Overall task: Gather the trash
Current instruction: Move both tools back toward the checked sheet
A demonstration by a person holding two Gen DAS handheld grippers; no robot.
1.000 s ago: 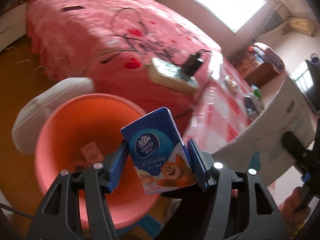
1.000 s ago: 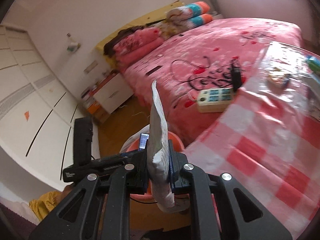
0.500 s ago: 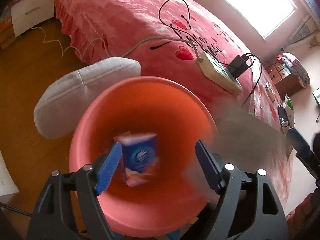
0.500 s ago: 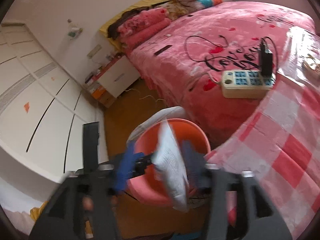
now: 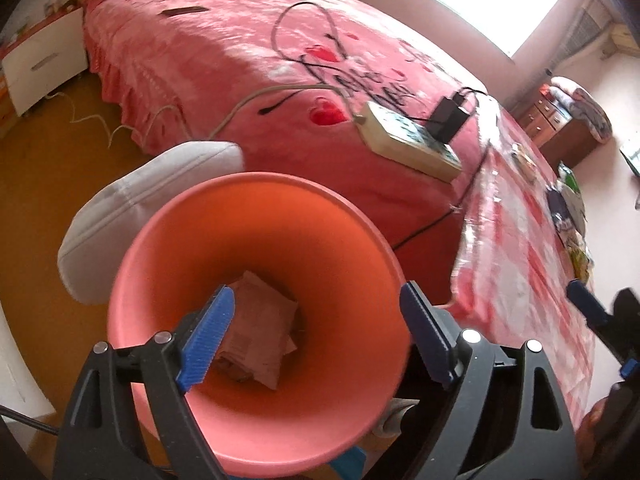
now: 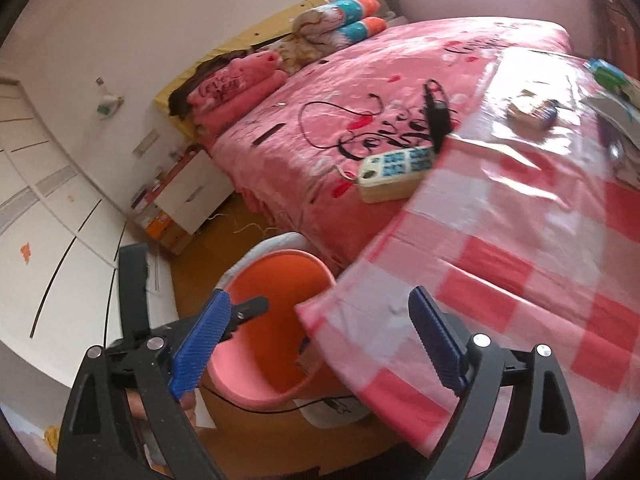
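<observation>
An orange-pink bin [image 5: 320, 240] stands on the floor right under my left gripper [image 5: 316, 292]. Its jaws are opening and nothing is between the blue pads [image 5: 208, 332]. Crumpled white paper trash [image 5: 256, 332] lies at the bin's bottom. My right gripper [image 6: 319, 294] hangs over the bin [image 6: 276, 276] and the corner of the checked tablecloth [image 6: 500, 264]. Its jaws are opening too, with nothing between them. A bit of blue [image 6: 304, 344] shows inside the bin by the cloth's edge. The blue tissue pack is not clearly in view.
A grey cushion [image 5: 152, 200] leans behind the bin. The pink bed [image 5: 240, 60] carries a power strip [image 5: 408, 140] with a black charger and cables. Small items [image 6: 532, 110] lie on the far part of the checked cloth. A white nightstand [image 6: 188, 196] stands by the wall.
The left gripper let go of the blue tissue pack, which fell into the bin. The right gripper let go of the white wrapper. Both opened wide and tipped down toward the bin.
</observation>
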